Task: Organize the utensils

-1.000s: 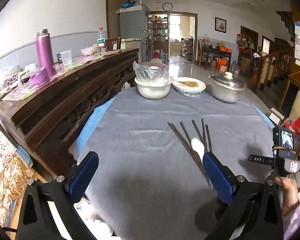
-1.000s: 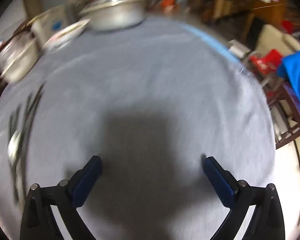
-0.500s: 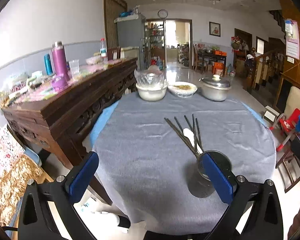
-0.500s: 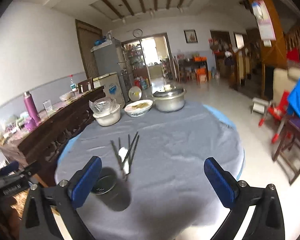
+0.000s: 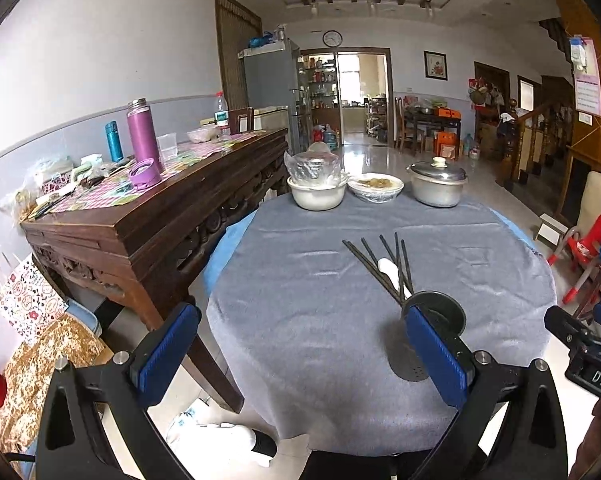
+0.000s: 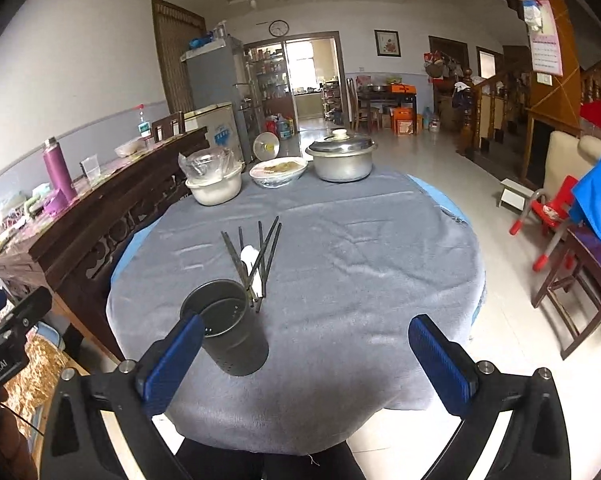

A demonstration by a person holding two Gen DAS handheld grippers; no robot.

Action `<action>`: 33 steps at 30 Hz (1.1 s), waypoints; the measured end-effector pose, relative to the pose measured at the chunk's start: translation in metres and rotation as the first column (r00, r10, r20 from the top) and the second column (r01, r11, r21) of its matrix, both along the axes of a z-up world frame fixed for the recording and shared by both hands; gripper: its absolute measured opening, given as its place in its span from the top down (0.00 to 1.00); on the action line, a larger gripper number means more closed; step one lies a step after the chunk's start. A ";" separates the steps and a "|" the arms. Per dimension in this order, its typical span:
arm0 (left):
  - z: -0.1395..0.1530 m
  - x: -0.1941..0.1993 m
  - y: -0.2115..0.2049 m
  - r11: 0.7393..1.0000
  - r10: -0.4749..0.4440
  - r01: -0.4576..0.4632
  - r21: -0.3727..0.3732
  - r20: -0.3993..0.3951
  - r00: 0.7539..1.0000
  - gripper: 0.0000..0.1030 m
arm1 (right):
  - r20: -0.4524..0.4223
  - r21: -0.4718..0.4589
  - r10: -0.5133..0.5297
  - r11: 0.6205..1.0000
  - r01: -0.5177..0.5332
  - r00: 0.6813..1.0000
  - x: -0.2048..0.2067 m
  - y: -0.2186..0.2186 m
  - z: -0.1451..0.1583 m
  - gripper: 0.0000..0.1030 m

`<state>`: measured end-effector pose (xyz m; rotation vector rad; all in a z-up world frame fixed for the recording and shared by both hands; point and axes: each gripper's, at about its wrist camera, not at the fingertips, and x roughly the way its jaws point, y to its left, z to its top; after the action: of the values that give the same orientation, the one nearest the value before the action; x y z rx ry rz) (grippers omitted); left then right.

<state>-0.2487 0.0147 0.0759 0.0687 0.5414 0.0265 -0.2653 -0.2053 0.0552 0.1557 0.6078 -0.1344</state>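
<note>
A: Left wrist view, from the left: a dark wooden sideboard (image 5: 172, 204) carries a purple flask (image 5: 142, 136) and clutter. The left hand-held gripper (image 5: 300, 354) hangs at the near edge of the round worktop (image 5: 300, 300), blue pads spread wide, nothing between them.

B: And the utensils?

A: Black chopsticks (image 5: 374, 266) lie fanned on the grey cloth with a white spoon (image 5: 392, 274) among them. Their near ends reach the rim of a dark perforated holder (image 5: 432, 320), which stands upright just behind the gripper's right pad. I can't quite tell whether the tips touch the rim or only lie beside it.

B: Right wrist view, same order?

A: The holder (image 6: 230, 334) stands just beyond the left pad of the right hand-held gripper (image 6: 306, 360); the chopsticks (image 6: 260, 256) and spoon (image 6: 250, 260) lie behind it. This gripper is also released, jaws wide and empty, over the worktop's near edge.

B: Farther back?

A: Along the far edge, left to right: a white bowl with a plastic-wrapped dish on top (image 6: 214, 184), a shallow dish of food (image 6: 278, 172), and a lidded metal pot (image 6: 342, 158). To the right, off the worktop, stands a wooden chair (image 6: 576, 280).
</note>
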 end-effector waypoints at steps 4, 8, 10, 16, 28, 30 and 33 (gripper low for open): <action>-0.004 0.000 0.003 1.000 0.005 -0.005 -0.005 -0.009 1.000 0.00 | -0.001 -0.009 0.018 1.000 -0.018 1.000 0.001 0.005 -0.002 0.00; -0.007 0.001 0.003 1.000 0.005 -0.005 -0.001 -0.016 1.000 0.00 | 0.009 -0.023 0.019 1.000 -0.019 1.000 -0.001 0.008 -0.003 0.00; -0.008 0.001 0.004 1.000 0.005 -0.005 -0.002 -0.018 1.000 0.00 | 0.011 -0.034 0.021 0.999 -0.020 1.000 -0.001 0.011 -0.004 0.00; -0.009 0.001 0.005 1.000 0.008 -0.008 -0.003 -0.021 1.000 0.00 | 0.016 -0.045 0.034 0.998 -0.033 0.999 0.000 0.013 -0.005 0.00; -0.012 0.005 0.011 1.000 0.014 -0.014 -0.008 -0.032 0.999 0.00 | 0.010 -0.043 0.047 0.998 -0.047 0.999 0.004 0.017 -0.009 0.00; -0.013 0.005 0.011 1.000 0.013 -0.013 -0.007 -0.033 0.999 0.00 | 0.010 -0.041 0.049 0.998 -0.049 0.999 0.005 0.017 -0.010 0.00; -0.013 0.006 0.011 1.000 0.011 -0.011 -0.005 -0.035 0.999 0.00 | 0.015 -0.040 0.052 0.998 -0.052 0.999 0.004 0.017 -0.010 0.00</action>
<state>-0.2430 0.0253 0.0627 0.0608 0.5766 0.0347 -0.2609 -0.1880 0.0455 0.1021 0.5926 -0.0950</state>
